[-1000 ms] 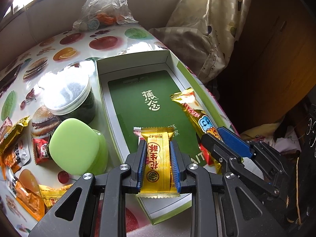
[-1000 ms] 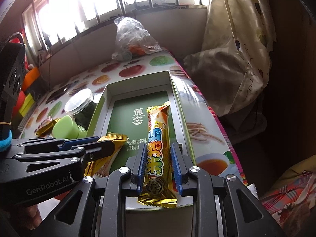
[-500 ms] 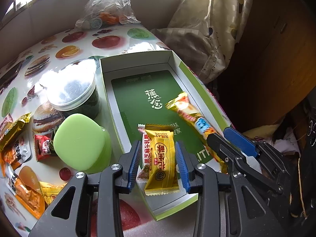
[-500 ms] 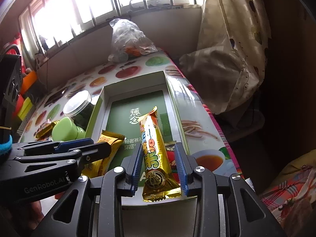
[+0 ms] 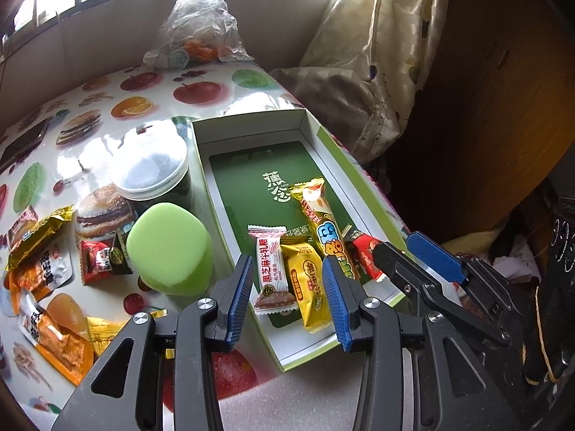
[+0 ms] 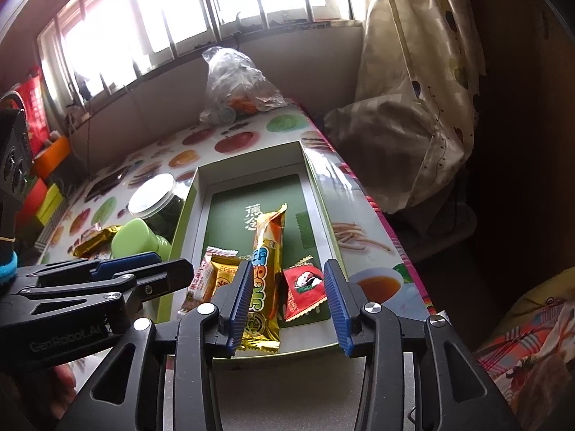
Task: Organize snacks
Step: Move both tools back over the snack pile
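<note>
An open box with a green floor (image 5: 251, 165) (image 6: 230, 208) lies on the fruit-print table. In it lie a yellow packet (image 5: 309, 283) (image 6: 223, 273), a white-and-red packet (image 5: 270, 269) (image 6: 199, 283), a long golden bar (image 5: 325, 230) (image 6: 267, 269) and a red packet (image 5: 364, 255) (image 6: 304, 283). My left gripper (image 5: 289, 298) is open and empty above the box's near end, over the yellow and white packets. My right gripper (image 6: 289, 305) is open and empty over the golden bar's near end. Each gripper shows in the other's view: the right (image 5: 424, 262), the left (image 6: 143, 273).
A lidded jar (image 5: 151, 176) and a green lidded container (image 5: 167, 248) stand left of the box. Several loose snack packets (image 5: 39, 251) lie at the table's left. A clear bag (image 5: 197, 28) sits at the back. A curtain (image 5: 363, 57) hangs on the right.
Both grippers opened and let go: the left dropped the yellow packet, the right the golden bar, both into the box. Both grippers pulled back a little.
</note>
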